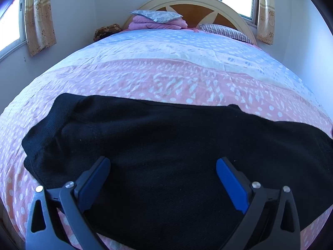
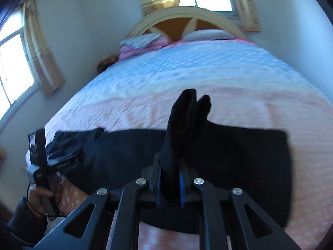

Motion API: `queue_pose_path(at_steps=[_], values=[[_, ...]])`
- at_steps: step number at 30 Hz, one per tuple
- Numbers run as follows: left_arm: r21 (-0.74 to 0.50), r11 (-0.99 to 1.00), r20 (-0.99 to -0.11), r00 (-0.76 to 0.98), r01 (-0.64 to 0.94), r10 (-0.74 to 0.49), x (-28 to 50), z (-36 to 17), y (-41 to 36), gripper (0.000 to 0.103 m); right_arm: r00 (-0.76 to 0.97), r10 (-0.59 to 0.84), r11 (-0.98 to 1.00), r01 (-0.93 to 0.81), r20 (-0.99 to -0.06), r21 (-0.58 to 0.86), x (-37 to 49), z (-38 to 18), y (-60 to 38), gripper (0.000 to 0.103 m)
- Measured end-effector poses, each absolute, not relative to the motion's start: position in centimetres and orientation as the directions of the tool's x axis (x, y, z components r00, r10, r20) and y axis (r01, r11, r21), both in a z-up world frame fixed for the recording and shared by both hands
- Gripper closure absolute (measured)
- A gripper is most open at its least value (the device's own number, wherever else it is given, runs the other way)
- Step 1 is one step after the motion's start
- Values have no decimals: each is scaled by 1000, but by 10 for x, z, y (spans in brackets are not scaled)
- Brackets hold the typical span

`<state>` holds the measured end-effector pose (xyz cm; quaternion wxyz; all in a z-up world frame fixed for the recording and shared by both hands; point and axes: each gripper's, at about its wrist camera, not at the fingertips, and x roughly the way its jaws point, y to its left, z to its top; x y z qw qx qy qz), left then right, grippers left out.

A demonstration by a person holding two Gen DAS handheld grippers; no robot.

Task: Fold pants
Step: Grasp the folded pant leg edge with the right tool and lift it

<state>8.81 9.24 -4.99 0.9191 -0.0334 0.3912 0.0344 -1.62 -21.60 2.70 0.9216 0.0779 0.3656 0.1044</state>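
The black pants (image 1: 166,137) lie spread crosswise on the near part of the bed. My left gripper (image 1: 163,165) hovers just over their near half, open, its blue pads (image 1: 229,179) wide apart with nothing pinched. In the right wrist view my right gripper (image 2: 170,162) is shut on a bunch of pants fabric (image 2: 187,112), which sticks up between the jaws above the rest of the pants (image 2: 239,150). A hand (image 2: 38,195) grips the left tool's handle at the pants' left end. That view is motion-blurred.
A pink and blue dotted bedspread (image 1: 166,73) covers the bed. At its head stand an arched headboard (image 1: 199,2), a grey pillow (image 1: 156,15) on folded pink bedding, and a striped pillow (image 1: 224,31). Curtained windows flank the bed; a wall runs close on the left.
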Motion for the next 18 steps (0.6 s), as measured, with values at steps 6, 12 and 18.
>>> queue_pose_path(at_steps=[6, 12, 18], values=[[-44, 995, -718, 695, -86, 28, 87, -50, 93, 0, 698, 213, 969, -243, -684, 54, -18, -7, -137, 89], [-45, 995, -719, 695, -86, 28, 87, -50, 93, 0, 711, 301, 952, -262, -635, 158, -27, -8, -132, 46], [-50, 995, -718, 695, -85, 23, 87, -51, 93, 0, 697, 397, 915, -350, -597, 201, -34, -4, -111, 29]])
